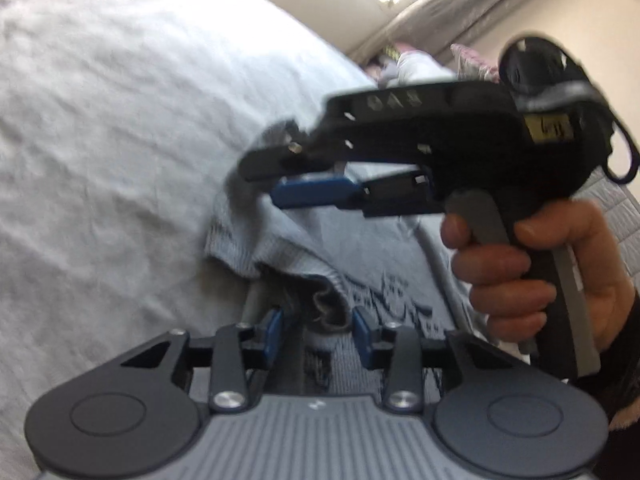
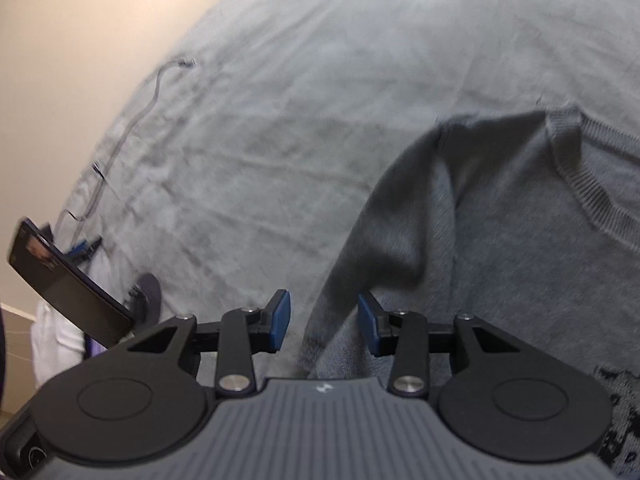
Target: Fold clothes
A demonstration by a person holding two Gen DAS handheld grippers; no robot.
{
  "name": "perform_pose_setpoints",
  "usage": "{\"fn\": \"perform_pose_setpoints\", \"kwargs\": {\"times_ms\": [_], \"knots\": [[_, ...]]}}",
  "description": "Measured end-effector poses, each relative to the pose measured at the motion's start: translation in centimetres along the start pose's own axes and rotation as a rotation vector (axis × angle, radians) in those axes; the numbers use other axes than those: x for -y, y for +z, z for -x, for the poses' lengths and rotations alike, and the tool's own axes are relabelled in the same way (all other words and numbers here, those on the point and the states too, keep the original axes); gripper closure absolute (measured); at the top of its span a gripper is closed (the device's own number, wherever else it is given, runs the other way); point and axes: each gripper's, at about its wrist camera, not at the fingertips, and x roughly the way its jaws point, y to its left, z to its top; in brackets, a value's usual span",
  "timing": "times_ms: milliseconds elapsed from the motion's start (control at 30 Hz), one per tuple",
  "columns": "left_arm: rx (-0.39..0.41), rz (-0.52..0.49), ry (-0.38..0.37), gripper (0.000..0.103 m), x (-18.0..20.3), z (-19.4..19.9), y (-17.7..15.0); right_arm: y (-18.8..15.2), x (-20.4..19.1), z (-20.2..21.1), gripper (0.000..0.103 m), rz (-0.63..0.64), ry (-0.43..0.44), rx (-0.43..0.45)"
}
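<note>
A: A pale grey bedsheet covers the whole surface, rumpled, with a cream wall behind it and curtains at the far right corner.

B: And the garment?

A: A grey knit sweater lies on the sheet, ribbed neckline at the far right, dark pattern low at the near right edge. One sleeve runs down toward the right gripper.

B: Is that gripper clamped?

A: No. Its blue pads stand apart, with the sleeve's edge between them but not pressed.

B: The left gripper?

A: Jaws apart too, over a bunched fold of the sweater, nothing pinched. Ahead of it a hand holds the right gripper's handle.

B: Anything else?

A: A thin cable trails along the sheet's left edge, near a dark phone.
</note>
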Motion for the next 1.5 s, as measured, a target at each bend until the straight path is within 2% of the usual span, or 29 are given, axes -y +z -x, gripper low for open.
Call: {"fn": "perform_pose_setpoints", "kwargs": {"times_ms": [67, 300, 367, 433, 500, 600, 700, 767, 867, 967, 1067, 1133, 1167, 1300, 1367, 1400, 1500], "knots": [[-0.022, 0.04, -0.02, 0.064, -0.4, -0.1, -0.1, -0.2, -0.5, -1.0, 0.061, 0.004, -0.01, -0.028], [-0.109, 0.163, -0.076, 0.064, -2.2, -0.1, 0.1, -0.3, -2.7, -3.2, 0.063, 0.137, -0.1, -0.065], [-0.109, 0.172, -0.075, 0.064, -2.1, -0.1, 0.1, -0.3, -3.4, -4.2, 0.073, 0.2, -0.15, -0.055], [-0.108, 0.171, -0.073, 0.062, -1.8, 0.0, 0.0, -0.2, -3.7, -4.5, 0.1, 0.239, -0.185, -0.041], [-0.107, 0.169, -0.072, 0.061, -1.6, 0.1, -0.1, 0.1, -3.6, -4.3, 0.101, 0.255, -0.204, -0.02], [-0.102, 0.171, -0.069, 0.06, -1.3, 0.3, -0.1, 1.0, -2.4, -2.4, 0.101, 0.167, -0.142, 0.052], [-0.061, 0.166, -0.047, 0.054, -1.2, 1.1, 0.1, 1.5, -0.2, 0.3, 0.101, 0.06, -0.063, 0.138], [-0.018, 0.133, -0.002, 0.047, -0.7, 1.4, 0.3, 1.3, 1.5, 2.2, 0.101, -0.004, -0.002, 0.189], [0.016, 0.071, 0.03, 0.046, 0.0, 1.4, 0.4, 0.2, 4.6, 4.5, 0.101, -0.086, 0.043, 0.251], [0.011, -0.033, 0.052, 0.046, 1.0, 1.4, 0.4, -1.6, 8.6, 6.0, 0.101, -0.189, 0.059, 0.296], [0.003, -0.15, 0.089, 0.047, 2.4, 0.7, 0.2, -3.5, 13.0, 5.9, 0.098, -0.353, 0.063, 0.297], [0.03, -0.206, 0.122, 0.048, 2.6, 0.5, 0.3, -4.8, 14.7, 5.8, 0.088, -0.418, 0.067, 0.297], [0.041, -0.231, 0.135, 0.048, 2.8, 0.4, 0.1, -5.4, 15.3, 5.9, 0.088, -0.441, 0.076, 0.3], [0.092, -0.361, 0.188, 0.049, 4.4, 0.3, -0.8, -6.8, 15.7, 6.6, 0.085, -0.428, 0.124, 0.328], [0.121, -0.441, 0.194, 0.049, 5.3, 0.3, -1.2, -7.0, 14.8, 6.7, 0.077, -0.377, 0.085, 0.331], [0.135, -0.482, 0.197, 0.049, 5.8, 0.3, -1.4, -7.0, 14.2, 6.7, 0.069, -0.346, 0.063, 0.329], [0.141, -0.526, 0.164, 0.051, 6.2, -0.2, -1.9, -7.1, 12.7, 6.2, 0.068, -0.22, 0.007, 0.295]]}}
